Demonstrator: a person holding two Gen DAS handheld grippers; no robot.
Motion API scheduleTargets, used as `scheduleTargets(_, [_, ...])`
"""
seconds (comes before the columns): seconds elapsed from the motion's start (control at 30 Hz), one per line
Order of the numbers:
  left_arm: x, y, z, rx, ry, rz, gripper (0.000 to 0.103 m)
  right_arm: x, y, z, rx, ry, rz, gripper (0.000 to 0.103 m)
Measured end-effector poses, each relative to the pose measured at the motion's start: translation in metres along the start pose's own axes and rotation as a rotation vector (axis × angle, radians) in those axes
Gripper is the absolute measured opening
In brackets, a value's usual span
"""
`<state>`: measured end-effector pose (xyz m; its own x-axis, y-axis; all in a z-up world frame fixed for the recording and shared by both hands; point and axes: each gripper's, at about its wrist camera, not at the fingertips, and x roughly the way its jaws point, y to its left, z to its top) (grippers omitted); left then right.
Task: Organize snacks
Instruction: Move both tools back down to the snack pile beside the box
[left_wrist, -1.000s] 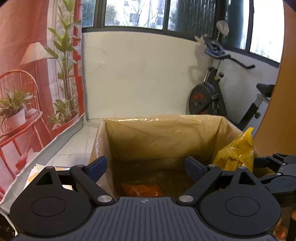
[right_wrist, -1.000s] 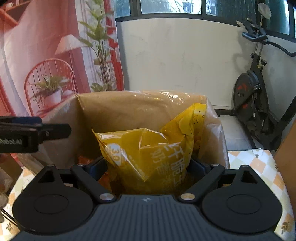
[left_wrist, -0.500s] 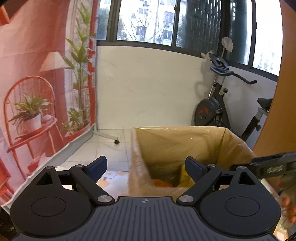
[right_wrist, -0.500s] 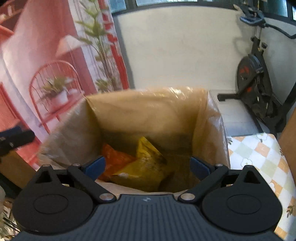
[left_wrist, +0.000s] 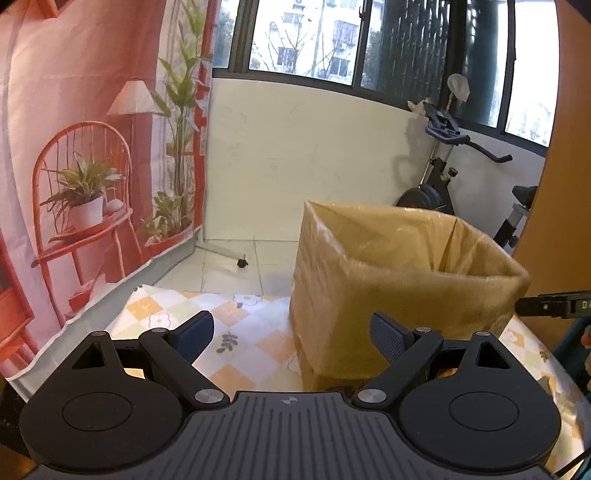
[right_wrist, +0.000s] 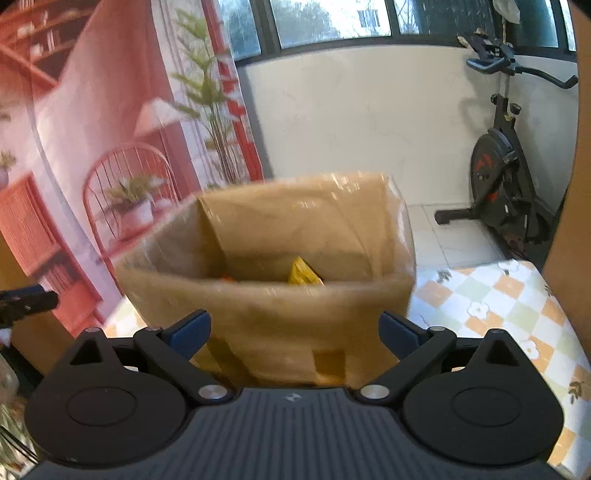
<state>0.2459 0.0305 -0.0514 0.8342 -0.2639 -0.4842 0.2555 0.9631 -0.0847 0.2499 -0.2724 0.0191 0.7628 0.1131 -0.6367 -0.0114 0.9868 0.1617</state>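
Two hand-held grippers show, both spread wide with nothing between their pads. From the left hand-held gripper (left_wrist: 291, 332), the cardboard box (left_wrist: 388, 280) stands right of centre on the desk (left_wrist: 236, 332), which wears a checked flower cloth. From the right hand-held gripper (right_wrist: 294, 330), the box fills mid-frame, blurred, with a yellow snack bag (right_wrist: 304, 274) lying low inside it, only its top showing over the near rim. An exercise bike (right_wrist: 506, 173) stands at right.
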Motion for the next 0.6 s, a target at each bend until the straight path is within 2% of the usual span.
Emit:
scheduleTargets(0.27, [0.032, -0.004, -0.024, -0.082, 0.101, -0.062, 0.093, 0.041, 0.009, -0.031, -0.090, 0.144, -0.030, 0.099])
scheduleTargets(0.43, [0.049, -0.009, -0.037, -0.103, 0.136, -0.099, 0.093, 0.073, 0.006, -0.048, -0.137, 0.242, -0.063, 0.098])
scheduleTargets(0.6, [0.066, -0.015, -0.056, -0.081, 0.194, -0.126, 0.093, 0.085, -0.010, -0.066, -0.087, 0.291, -0.082, 0.096])
